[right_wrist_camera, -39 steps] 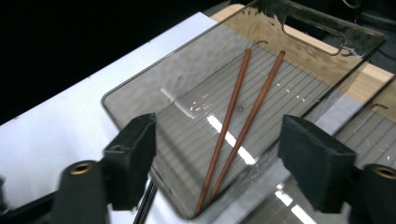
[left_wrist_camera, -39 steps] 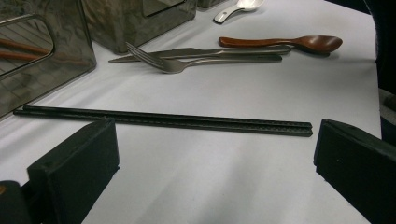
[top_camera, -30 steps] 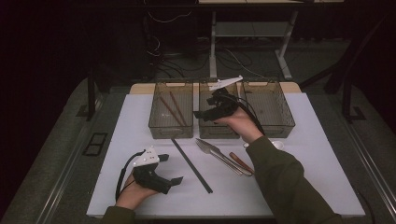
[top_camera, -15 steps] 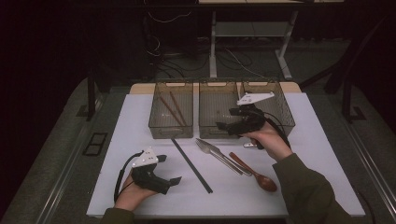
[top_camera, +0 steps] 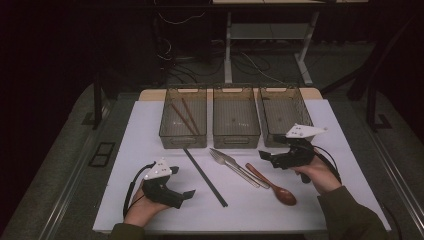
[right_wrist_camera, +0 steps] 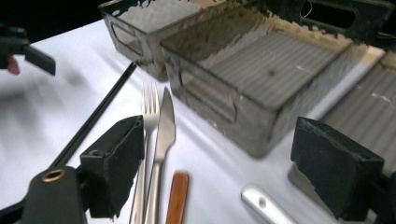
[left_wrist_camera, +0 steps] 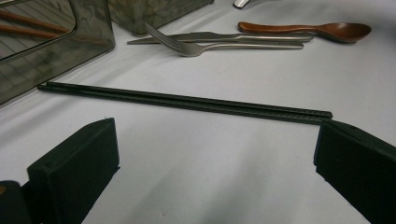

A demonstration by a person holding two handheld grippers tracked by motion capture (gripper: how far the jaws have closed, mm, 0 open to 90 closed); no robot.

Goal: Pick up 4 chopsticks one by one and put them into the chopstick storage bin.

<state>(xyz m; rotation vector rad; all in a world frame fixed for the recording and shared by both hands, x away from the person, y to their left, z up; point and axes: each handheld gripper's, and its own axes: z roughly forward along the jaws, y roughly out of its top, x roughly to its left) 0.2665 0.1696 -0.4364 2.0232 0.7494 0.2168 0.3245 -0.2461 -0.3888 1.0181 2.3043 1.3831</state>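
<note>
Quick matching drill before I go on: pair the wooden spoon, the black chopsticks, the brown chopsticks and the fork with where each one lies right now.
Things:
1. wooden spoon
2. black chopsticks
3. brown chopsticks
4. fork

Places:
A. inside the left bin
B. on the mat, beside the knife
C. on the mat, nearest the right gripper
D. on the mat, ahead of the left gripper

Pairs: 1-C, 2-D, 3-A, 4-B

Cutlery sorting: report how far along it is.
Done: two brown chopsticks lie in the left bin. In hand: nothing; the right hand-held gripper hovers open near the wooden spoon, and the left hand-held gripper rests open. Left: black chopsticks, fork, knife and spoon, all on the table.
</note>
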